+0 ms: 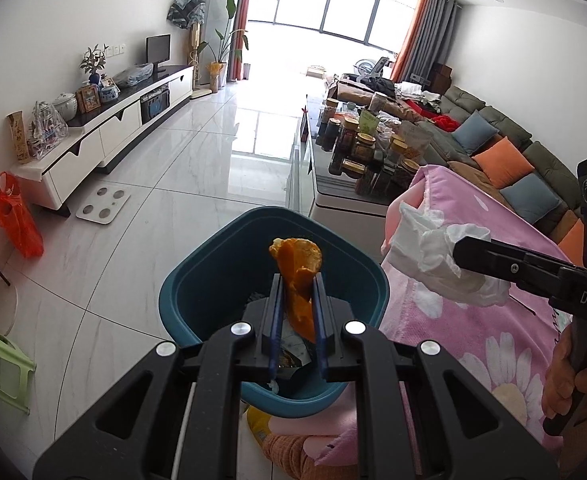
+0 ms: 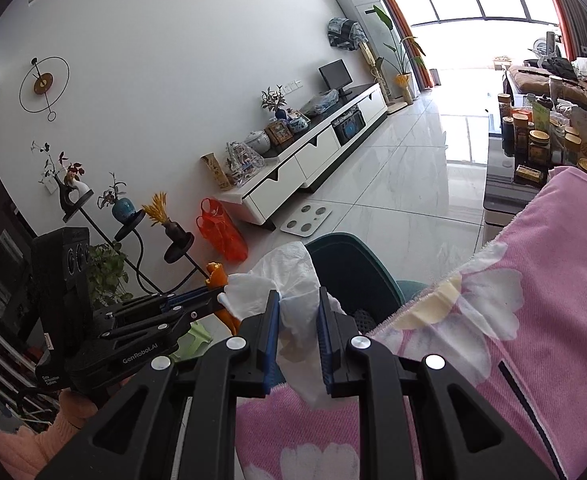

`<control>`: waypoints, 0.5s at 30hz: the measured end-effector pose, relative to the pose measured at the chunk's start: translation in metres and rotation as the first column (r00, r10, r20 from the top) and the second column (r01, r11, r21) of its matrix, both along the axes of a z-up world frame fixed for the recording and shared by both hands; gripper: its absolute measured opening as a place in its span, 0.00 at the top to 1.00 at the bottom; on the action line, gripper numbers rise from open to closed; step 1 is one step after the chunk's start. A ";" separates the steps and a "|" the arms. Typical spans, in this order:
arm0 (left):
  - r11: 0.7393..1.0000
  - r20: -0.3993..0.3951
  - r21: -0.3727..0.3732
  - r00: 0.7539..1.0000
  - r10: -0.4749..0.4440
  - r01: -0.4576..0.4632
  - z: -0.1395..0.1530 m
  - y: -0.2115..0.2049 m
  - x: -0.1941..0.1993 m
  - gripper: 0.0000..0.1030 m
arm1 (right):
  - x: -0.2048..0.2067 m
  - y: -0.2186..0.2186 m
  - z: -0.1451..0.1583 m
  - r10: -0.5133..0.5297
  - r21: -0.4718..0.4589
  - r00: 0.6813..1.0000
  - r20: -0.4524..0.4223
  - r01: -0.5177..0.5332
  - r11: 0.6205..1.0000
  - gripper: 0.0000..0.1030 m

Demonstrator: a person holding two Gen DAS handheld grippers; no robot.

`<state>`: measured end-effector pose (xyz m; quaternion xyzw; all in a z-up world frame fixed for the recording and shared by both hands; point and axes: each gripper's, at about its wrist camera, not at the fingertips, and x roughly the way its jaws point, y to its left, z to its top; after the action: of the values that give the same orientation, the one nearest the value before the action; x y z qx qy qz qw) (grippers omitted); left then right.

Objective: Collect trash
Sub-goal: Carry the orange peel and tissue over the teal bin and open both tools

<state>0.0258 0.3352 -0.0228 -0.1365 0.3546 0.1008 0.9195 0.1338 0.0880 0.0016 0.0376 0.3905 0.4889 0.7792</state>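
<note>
ur left gripper [image 1: 298,280] clenched on orange peel [image 1: 298,270] over teal bin [image 1: 197,280]; right gripper [image 2: 298,300] at 3 o'clock grips white tissue [image 2: 289,276], prob. just beside bin rim.

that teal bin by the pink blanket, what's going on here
A person is collecting trash with a gripper in each hand. The left gripper is shut on an orange peel, held over the open teal bin. The right gripper is shut on a crumpled white tissue, over the pink flowered blanket beside the bin. Neither piece has been dropped yet.
</note>
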 end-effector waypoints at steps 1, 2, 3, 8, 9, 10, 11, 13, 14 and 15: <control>1.000 -0.003 0.000 1.000 0.002 -0.002 -0.002 0.001 0.001 0.86 | 0.001 0.004 -0.002 0.000 -0.005 1.000 -0.006 0.000 1.000 0.84; 1.000 -0.008 -0.001 1.000 0.003 -0.003 -0.005 0.002 0.005 0.86 | 0.003 0.007 -0.004 0.001 -0.008 1.000 -0.012 -0.001 1.000 0.84; 1.000 -0.013 -0.001 1.000 0.006 -0.006 -0.007 0.000 0.009 0.86 | 0.005 0.011 -0.006 0.002 -0.011 1.000 -0.020 -0.002 1.000 0.83; 1.000 -0.037 -0.005 0.999 0.012 -0.012 -0.017 0.005 0.028 0.86 | 0.018 0.029 -0.015 0.004 -0.028 0.998 -0.057 -0.006 1.000 0.83; 1.000 -0.042 -0.003 0.999 0.014 -0.014 -0.019 0.006 0.030 0.86 | 0.020 0.034 -0.016 0.006 -0.035 0.998 -0.060 -0.008 0.999 0.83; 1.000 -0.048 -0.002 0.999 0.015 -0.016 -0.023 0.006 0.033 0.86 | 0.022 0.039 -0.018 0.008 -0.044 0.998 -0.061 -0.011 0.999 0.83; 1.000 -0.055 -0.002 0.998 0.019 -0.019 -0.026 0.006 0.037 0.86 | 0.025 0.043 -0.019 0.008 -0.054 0.998 -0.062 -0.011 0.998 0.83; 1.000 -0.063 -0.001 0.998 0.021 -0.021 -0.030 0.006 0.044 0.86 | 0.030 0.051 -0.021 0.010 -0.064 0.997 -0.072 -0.015 0.998 0.83; 1.000 -0.067 0.000 0.998 0.022 -0.022 -0.033 0.007 0.047 0.86 | 0.032 0.054 -0.023 0.009 -0.070 0.997 -0.077 -0.015 0.997 0.83; 1.000 -0.073 0.000 0.997 0.026 -0.026 -0.036 0.008 0.050 0.86 | 0.035 0.056 -0.025 0.005 -0.076 0.997 -0.081 -0.011 0.997 0.82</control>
<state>0.0754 0.3429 -0.0583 -0.1379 0.3862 0.1176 0.9044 0.1684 0.1437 -0.0239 0.0262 0.4402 0.4748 0.7616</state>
